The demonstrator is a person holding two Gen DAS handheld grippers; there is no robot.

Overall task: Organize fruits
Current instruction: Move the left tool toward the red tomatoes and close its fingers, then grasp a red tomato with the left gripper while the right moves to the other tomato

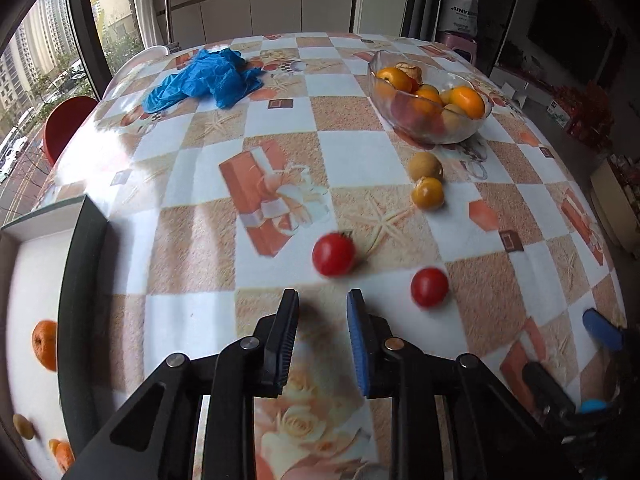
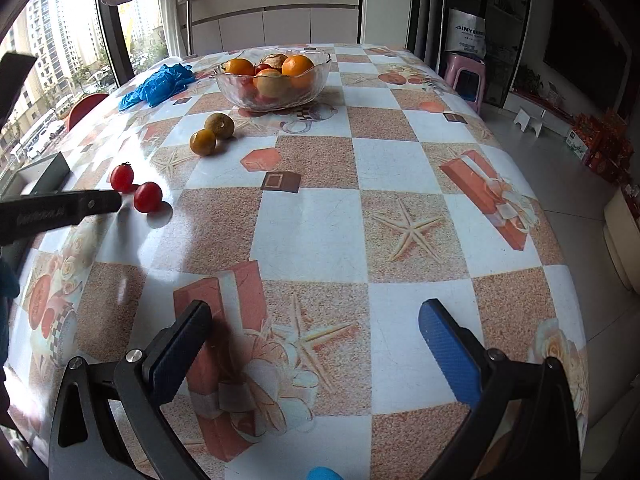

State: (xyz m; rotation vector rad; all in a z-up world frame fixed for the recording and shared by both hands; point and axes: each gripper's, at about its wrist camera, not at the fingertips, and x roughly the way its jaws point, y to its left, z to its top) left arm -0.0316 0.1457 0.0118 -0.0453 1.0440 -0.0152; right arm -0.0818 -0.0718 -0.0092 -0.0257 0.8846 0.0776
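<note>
Two red cherry tomatoes lie on the checked tablecloth: one (image 1: 333, 254) just ahead of my left gripper (image 1: 323, 300), the other (image 1: 429, 286) to its right. They show in the right wrist view too (image 2: 121, 177) (image 2: 147, 197). My left gripper is open and empty, a short way behind the nearer tomato. Two small yellow-brown fruits (image 1: 425, 166) (image 1: 427, 193) lie further back. A glass bowl (image 1: 460, 130) holds oranges and other fruit. My right gripper (image 2: 316, 316) is wide open and empty over the near table.
A white tray with a dark rim (image 1: 80, 280) at the left holds small orange fruits (image 1: 45, 344). Blue plastic gloves (image 1: 204, 80) lie at the far left of the table. A red chair (image 1: 66, 124) stands beyond the left edge.
</note>
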